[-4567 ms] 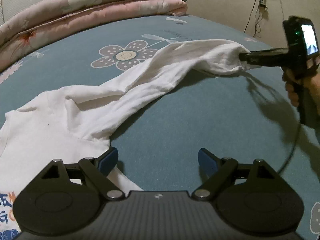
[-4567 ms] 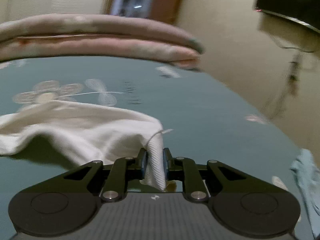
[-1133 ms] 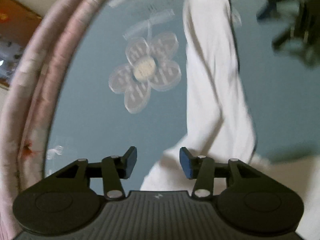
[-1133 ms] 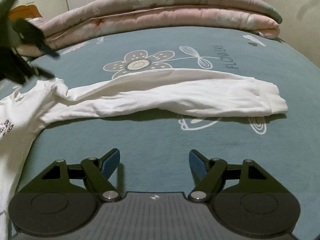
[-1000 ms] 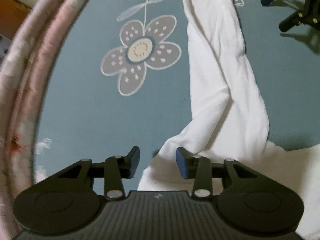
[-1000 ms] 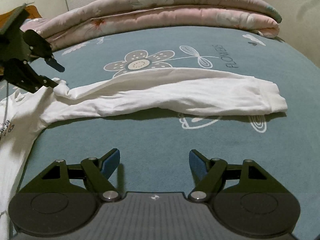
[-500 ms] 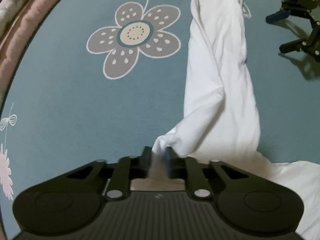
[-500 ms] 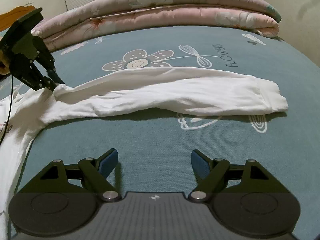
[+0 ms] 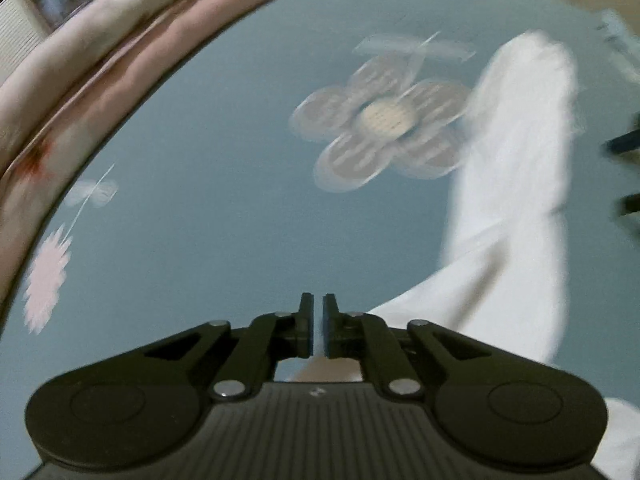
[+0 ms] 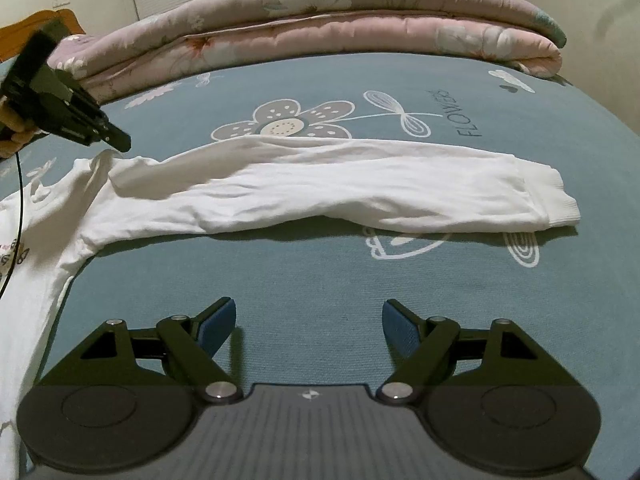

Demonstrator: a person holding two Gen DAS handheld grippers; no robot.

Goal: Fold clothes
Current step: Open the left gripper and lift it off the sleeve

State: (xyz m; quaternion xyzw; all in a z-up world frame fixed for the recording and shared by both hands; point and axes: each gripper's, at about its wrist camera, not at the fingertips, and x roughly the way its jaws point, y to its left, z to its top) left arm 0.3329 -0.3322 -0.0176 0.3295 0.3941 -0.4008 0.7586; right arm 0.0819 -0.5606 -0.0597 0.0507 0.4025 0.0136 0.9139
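**Sleeve stretched flat, shoulder in my left fingers**

Nearest me, my right gripper hangs just above the teal bedsheet with its blue-padded fingers spread wide, holding nothing and well short of the cloth. My left gripper has its fingers pressed almost together; its own view is blurred, but white cloth shows in the thin gap between the pads and just behind them, so I take it that I am pinching the white long-sleeved shirt there. From the right wrist view the same gripper sits at the far left, its tip at a raised peak of fabric by the shoulder, with a hand behind it.

Beyond my right fingers the sleeve lies stretched across the sheet from left to right, flat with a few soft wrinkles, ending in a ribbed cuff on the right. The shirt's body spreads off the near left edge.

Just past the sleeve is the printed grey flower and the word "FLOWERS". Farthest back, a folded pink floral quilt lies along the far side of the bed.
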